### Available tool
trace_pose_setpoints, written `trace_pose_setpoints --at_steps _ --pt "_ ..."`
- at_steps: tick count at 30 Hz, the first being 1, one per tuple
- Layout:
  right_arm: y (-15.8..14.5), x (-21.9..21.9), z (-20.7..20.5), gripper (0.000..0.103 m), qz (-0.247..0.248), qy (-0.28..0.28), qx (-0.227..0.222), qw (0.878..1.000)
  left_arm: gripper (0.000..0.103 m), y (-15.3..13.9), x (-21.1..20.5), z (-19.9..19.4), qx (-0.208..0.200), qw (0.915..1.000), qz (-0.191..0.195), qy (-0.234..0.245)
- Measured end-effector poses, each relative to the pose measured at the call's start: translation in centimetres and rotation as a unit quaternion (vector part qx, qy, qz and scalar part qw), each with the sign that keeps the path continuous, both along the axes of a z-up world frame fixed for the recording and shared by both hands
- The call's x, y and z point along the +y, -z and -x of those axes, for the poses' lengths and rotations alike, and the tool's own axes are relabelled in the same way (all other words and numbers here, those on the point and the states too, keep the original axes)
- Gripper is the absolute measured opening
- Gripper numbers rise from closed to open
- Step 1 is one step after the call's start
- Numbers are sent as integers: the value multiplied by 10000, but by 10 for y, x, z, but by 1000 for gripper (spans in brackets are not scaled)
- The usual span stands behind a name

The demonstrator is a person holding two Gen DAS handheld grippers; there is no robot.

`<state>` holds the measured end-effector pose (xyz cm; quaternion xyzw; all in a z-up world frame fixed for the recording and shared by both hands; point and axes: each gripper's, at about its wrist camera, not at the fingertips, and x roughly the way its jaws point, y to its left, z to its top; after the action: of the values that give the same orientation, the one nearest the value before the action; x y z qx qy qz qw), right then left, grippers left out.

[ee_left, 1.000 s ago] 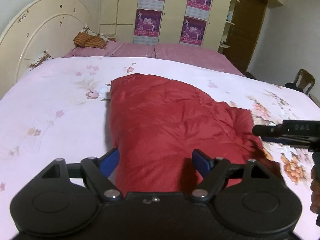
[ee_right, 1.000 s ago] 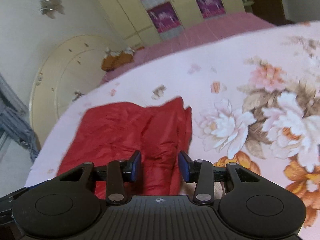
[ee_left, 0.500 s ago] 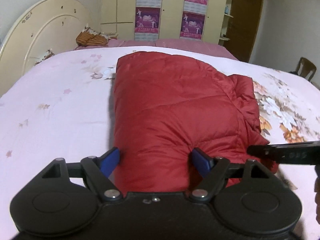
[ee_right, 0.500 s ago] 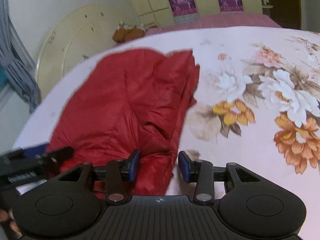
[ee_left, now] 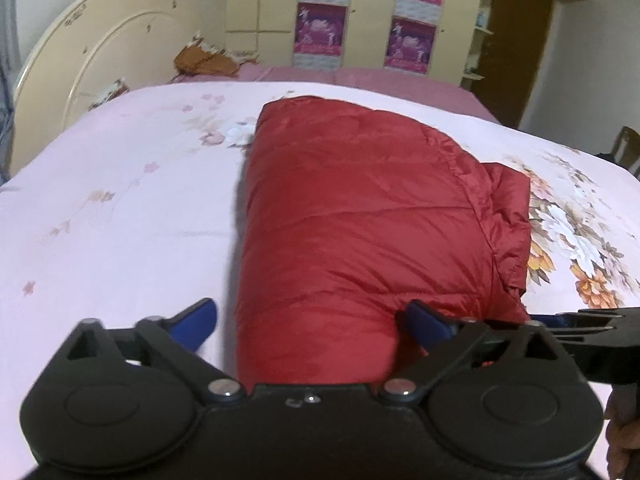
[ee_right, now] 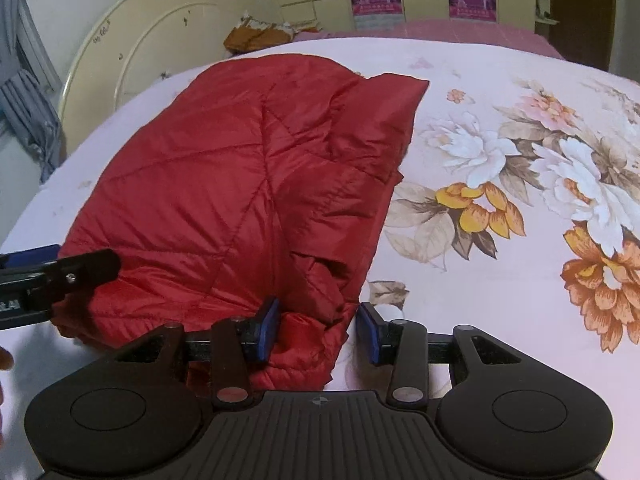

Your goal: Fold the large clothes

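Observation:
A red quilted jacket [ee_left: 360, 216] lies folded in a thick bundle on the pink floral bedspread [ee_left: 120, 208]. My left gripper [ee_left: 316, 320] is open, its blue pads either side of the bundle's near end, the left pad clear of the cloth. In the right wrist view the jacket [ee_right: 240, 176] lies left of centre. My right gripper [ee_right: 318, 330] is open with the jacket's near right corner between its pads. The left gripper [ee_right: 52, 276] shows at the left edge there, and the right gripper [ee_left: 584, 320] at the right edge of the left wrist view.
A cream round headboard [ee_left: 100, 52] stands at the back left. Brown and orange pillows [ee_left: 204, 60] lie beyond the bedspread. A wardrobe with purple posters [ee_left: 320, 28] and a dark door [ee_left: 516, 40] are behind. A wooden chair [ee_left: 628, 148] stands at the right.
Both grippers have opened wider: the left pad now stands clear of the jacket and the right jaws have spread. Both cameras have drawn slightly closer to the bundle's near edge.

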<state>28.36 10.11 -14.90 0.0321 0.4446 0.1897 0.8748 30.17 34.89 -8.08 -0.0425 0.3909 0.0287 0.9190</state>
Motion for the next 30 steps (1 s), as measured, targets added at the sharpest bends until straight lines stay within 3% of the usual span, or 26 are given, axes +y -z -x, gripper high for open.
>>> trace_pose_setpoints --at_steps 4,7,10,14,16,19,26,30 --pt "-1 1 -5 46 148 -131 61 9998 103 -4 -4 6 166 9996 45 -244" --pt "-6 -1 -4 72 350 17 -38 9994 103 -12 -10 18 265 9983 -110 -508" --pt "-28 -19 11 73 116 360 -359 9986 103 -26 -18 39 116 9982 -251 -530" --pt "-57 -44 53 77 -428 320 -562 9970 103 -51 -35 82 -202 9983 -267 -472" --pt "-69 -50 80 87 -512 149 -671 9963 103 -65 -45 106 -350 9978 -267 -496" --pt "-88 -60 129 88 -668 -87 -898 9937 103 -83 -59 142 -506 9968 -216 -587" --pt "-128 -82 225 98 -803 -118 -1316 9880 102 -111 -92 216 -609 9961 -570 -296" --pt "-149 -88 266 101 -662 -17 -1609 9847 102 -119 -96 245 -560 9968 -434 -359"
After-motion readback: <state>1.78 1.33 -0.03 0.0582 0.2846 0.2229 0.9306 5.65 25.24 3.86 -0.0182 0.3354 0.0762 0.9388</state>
